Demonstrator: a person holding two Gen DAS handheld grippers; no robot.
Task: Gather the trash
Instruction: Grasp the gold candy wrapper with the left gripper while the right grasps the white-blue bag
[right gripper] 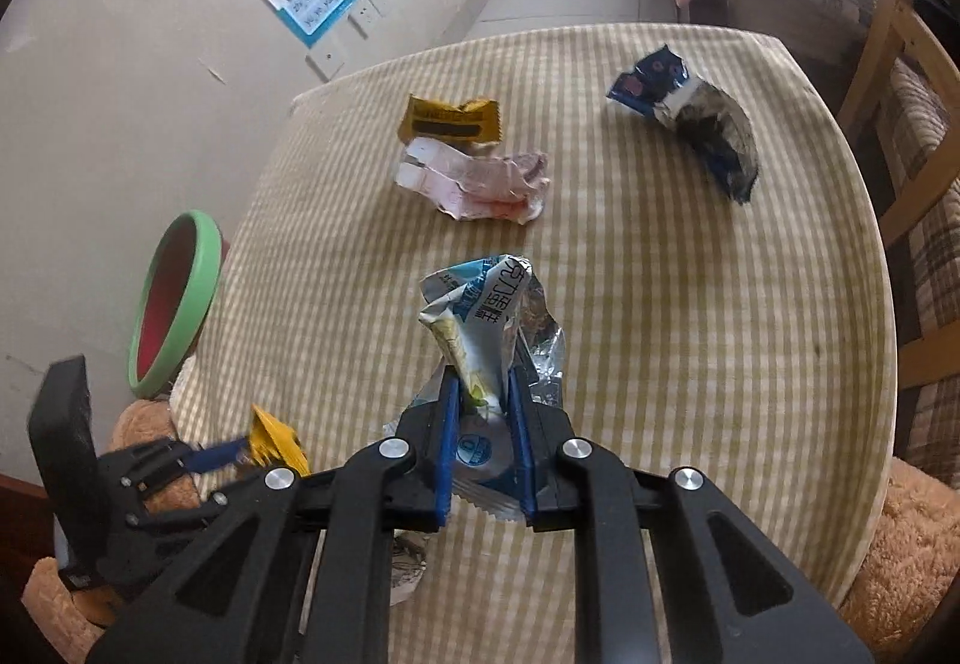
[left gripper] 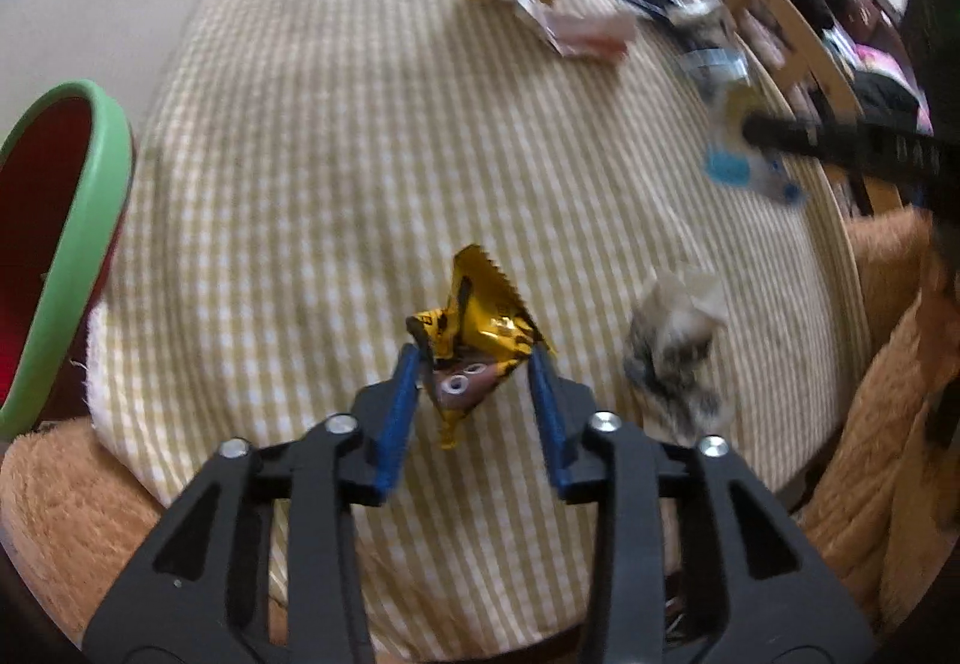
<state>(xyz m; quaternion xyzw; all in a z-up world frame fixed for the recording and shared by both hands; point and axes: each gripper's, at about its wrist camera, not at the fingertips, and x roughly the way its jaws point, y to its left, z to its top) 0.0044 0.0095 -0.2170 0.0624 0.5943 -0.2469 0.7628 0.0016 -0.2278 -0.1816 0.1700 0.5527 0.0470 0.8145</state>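
A: Between the blue pads of the left gripper (left gripper: pixel 474 358), what is held?

B: A crinkled gold foil wrapper (left gripper: pixel 474 328), pinched at its sides, jaws narrow, above the checked tablecloth (left gripper: pixel 336 172).

A: Right gripper (right gripper: pixel 485 394)?

B: Clamped on a creased white-and-blue foil packet (right gripper: pixel 480 322). Beyond it lie a pink crumpled wrapper (right gripper: pixel 480 178), a flat yellow sachet (right gripper: pixel 450 121) touching it, and a dark blue torn wrapper (right gripper: pixel 696 118). A green-rimmed bin (right gripper: pixel 174 298) stands beside the table's left edge.

Left gripper (left gripper: pixel 474 358), low centre of the left wrist view, blue fingers (left gripper: pixel 399 412) angled inward, clamped on a gold wrapper (left gripper: pixel 480 316). Right gripper (right gripper: pixel 485 400), low centre of the right wrist view, blue pads nearly parallel, pinching a blue-white wrapper (right gripper: pixel 480 328).
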